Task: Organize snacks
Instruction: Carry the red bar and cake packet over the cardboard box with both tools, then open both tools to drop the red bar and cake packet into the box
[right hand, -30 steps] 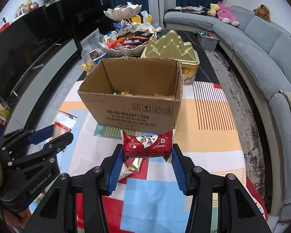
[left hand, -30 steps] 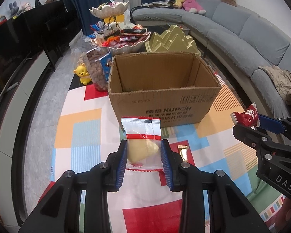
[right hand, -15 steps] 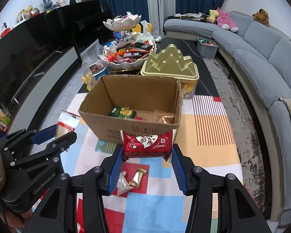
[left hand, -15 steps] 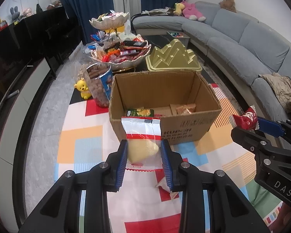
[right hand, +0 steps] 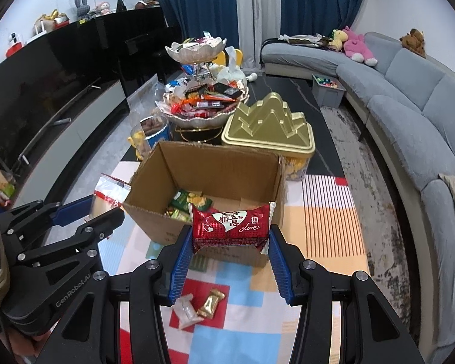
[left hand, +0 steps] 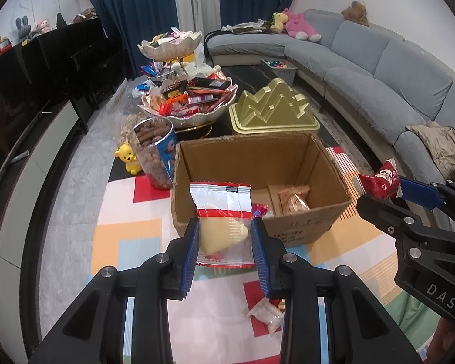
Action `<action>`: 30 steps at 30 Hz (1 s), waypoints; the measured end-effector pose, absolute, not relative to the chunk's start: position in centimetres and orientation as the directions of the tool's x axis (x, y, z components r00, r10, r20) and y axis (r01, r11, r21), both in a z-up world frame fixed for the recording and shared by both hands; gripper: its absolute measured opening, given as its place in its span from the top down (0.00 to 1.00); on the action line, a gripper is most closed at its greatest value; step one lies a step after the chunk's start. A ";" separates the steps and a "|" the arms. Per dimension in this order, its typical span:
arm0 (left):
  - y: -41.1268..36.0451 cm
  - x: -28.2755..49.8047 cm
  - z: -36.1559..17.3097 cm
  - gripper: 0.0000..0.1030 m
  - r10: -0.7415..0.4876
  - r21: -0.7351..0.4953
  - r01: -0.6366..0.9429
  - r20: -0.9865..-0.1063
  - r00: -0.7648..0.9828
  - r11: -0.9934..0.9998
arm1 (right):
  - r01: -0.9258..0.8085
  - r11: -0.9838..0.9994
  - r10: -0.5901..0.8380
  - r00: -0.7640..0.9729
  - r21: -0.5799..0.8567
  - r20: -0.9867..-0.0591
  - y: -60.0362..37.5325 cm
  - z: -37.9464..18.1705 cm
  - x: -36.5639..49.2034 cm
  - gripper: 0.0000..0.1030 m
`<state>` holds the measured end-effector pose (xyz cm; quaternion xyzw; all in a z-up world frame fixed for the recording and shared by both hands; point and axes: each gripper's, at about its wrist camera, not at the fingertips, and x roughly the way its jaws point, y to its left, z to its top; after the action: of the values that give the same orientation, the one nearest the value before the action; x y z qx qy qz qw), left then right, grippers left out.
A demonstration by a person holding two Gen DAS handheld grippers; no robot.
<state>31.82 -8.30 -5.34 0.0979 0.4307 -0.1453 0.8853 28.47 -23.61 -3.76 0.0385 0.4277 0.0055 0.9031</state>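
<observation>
Your left claw (left hand: 225,236) is clamped on a clear packet with a red band (left hand: 223,221), its blue pads pressing both sides of the pale yellow piece inside; the packet's lower edge dips behind the fingers, so you cannot see all of it. Your right claw (right hand: 230,244) grips a red wrapper with a white heart (right hand: 231,227) across its width, and the wrapper's bottom edge is hidden between the pads. Both held snacks hang in front of the near wall of the open cardboard box (left hand: 291,157), which stands on a colourful patterned mat (right hand: 327,212).

Inside the box you can make out a green and yellow packet (right hand: 188,200) in the right wrist view and an orange-tinted packet (left hand: 292,198) in the left one, but the held snacks cover much of the box floor, so the rest of its contents cannot be told. The printing on the box front is partly covered and blurred.

On the mat below your right claw lie a small white wrapped sweet (right hand: 187,311) and a gold wrapped sweet (right hand: 210,301), touching or nearly so. Behind the box stand a gold mountain-shaped lid (right hand: 268,127) on its container, a two-tier dish heaped with snacks (left hand: 191,100), and a clear tub of brown pieces (left hand: 153,151), cut off by the box in the right view.
</observation>
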 end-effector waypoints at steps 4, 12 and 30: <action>-8.5 32.9 -5.2 0.67 -0.177 0.051 0.344 -0.782 0.598 0.937 | 0.011 0.998 0.042 0.647 0.064 -0.761 -23.5 -3.4 29.4 0.52; -8.7 35.4 -5.2 0.67 -0.177 0.051 0.335 -0.769 0.614 0.941 | -0.004 0.999 0.041 0.654 0.050 -0.756 -23.6 -3.3 31.7 0.52; -9.1 39.1 -6.5 0.67 -0.167 0.053 0.333 -0.783 0.599 0.942 | -0.032 0.999 0.046 0.658 0.033 -0.751 -23.2 -3.9 35.2 0.51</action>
<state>39.11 -9.08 -6.53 0.0971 0.4250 -0.1406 0.8889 35.22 -23.16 -3.91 0.0084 0.4129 0.0216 0.9105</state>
